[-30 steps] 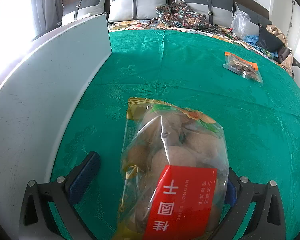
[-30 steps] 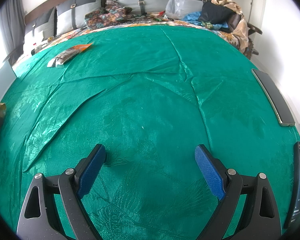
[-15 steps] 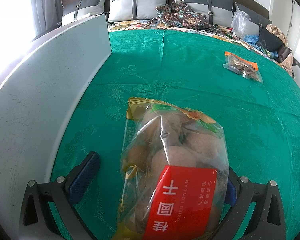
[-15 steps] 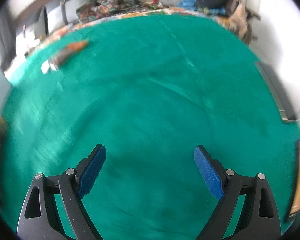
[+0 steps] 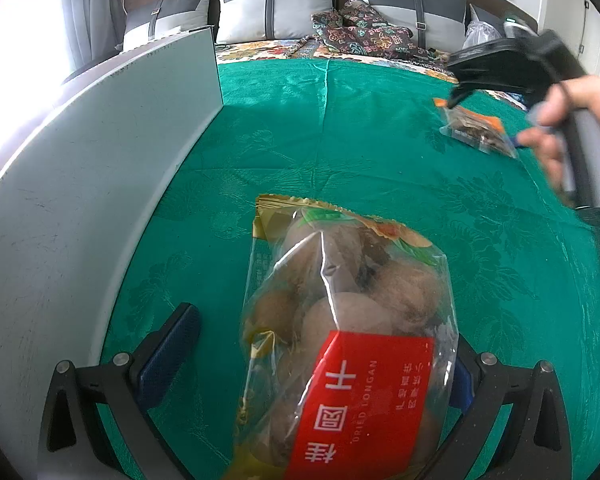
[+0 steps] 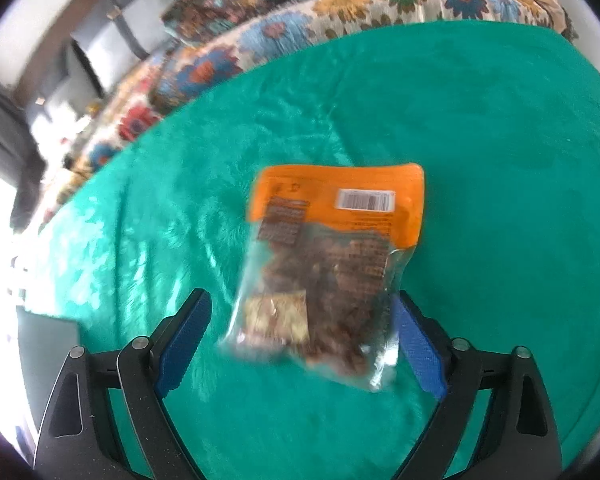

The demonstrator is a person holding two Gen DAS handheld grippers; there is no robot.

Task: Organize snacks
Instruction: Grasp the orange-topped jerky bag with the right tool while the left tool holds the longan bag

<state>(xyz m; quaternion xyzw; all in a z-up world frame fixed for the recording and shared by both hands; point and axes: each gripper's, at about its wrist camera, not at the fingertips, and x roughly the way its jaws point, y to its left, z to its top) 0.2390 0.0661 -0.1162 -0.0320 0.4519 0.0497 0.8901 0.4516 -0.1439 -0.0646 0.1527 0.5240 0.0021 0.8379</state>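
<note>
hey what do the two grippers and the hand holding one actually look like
Both the left gripper and right gripper have black angular finger frames with triangular cutouts, silver screws and textured blue pads. In the left view, a bare hand grips the right one's grey handle; no sleeve visible.

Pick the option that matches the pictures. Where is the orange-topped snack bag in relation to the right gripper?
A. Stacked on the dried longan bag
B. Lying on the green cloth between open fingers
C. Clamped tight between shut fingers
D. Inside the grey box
B: in the right wrist view the orange-topped snack bag lies flat on the green cloth, with the right gripper spread wide on either side.
</note>
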